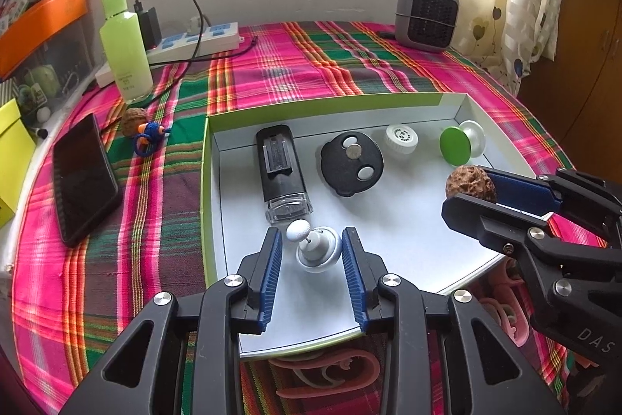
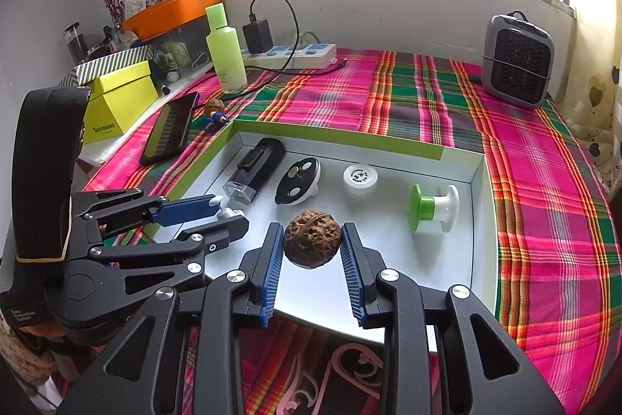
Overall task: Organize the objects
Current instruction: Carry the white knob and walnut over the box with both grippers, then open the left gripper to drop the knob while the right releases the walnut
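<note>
A white tray (image 1: pixel 217 205) with a green rim lies on the plaid cloth. It holds a black torch (image 1: pixel 280 170), a black round disc (image 1: pixel 352 164), a white cap (image 1: pixel 401 139) and a green-and-white spool (image 1: pixel 460 144). My left gripper (image 1: pixel 312 234) is open, and a small white knob with a ball tip (image 1: pixel 317 249) rests on the tray floor between its blue pads. My right gripper (image 2: pixel 312 230) is shut on a brown walnut (image 2: pixel 313 238) over the tray's near right part. The left gripper (image 2: pixel 229 212) shows at left in the right wrist view.
A second walnut (image 1: pixel 134 119) and a blue knitted toy (image 1: pixel 149 135) lie on the cloth left of the tray, beside a black phone (image 1: pixel 83 177). Behind stand a green bottle (image 1: pixel 124 41), a power strip (image 1: pixel 194 39) and a grey heater (image 1: pixel 425 12).
</note>
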Demonstrator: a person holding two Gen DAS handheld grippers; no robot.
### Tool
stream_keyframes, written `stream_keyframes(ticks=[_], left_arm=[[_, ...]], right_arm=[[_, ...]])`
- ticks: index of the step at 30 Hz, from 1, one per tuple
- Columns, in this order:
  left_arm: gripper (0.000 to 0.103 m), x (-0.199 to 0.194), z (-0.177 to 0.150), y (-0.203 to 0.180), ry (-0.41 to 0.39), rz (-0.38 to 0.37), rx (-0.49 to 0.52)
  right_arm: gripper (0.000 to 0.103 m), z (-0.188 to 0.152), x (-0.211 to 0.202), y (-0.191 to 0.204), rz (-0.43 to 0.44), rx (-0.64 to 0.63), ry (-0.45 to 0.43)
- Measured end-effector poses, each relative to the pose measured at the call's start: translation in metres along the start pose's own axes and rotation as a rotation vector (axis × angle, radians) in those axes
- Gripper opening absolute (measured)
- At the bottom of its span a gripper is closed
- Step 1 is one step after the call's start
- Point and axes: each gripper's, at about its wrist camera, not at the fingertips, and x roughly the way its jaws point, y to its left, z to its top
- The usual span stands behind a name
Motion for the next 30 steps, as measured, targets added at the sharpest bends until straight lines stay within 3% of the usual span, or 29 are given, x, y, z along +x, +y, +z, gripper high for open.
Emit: stream_keyframes(ticks=[8,30], left_arm=[[0.040,-0.009,-0.002,-0.002,-0.008,-0.019,-0.014],[0.041,-0.046,-0.017,0.019,-0.070,-0.040,-0.090]], right_arm=[[0.031,0.001,0.006,-0.001,-0.001,0.006,0.015],[0.032,0.009,0.042,0.016,0.043,-0.033,0.100]])
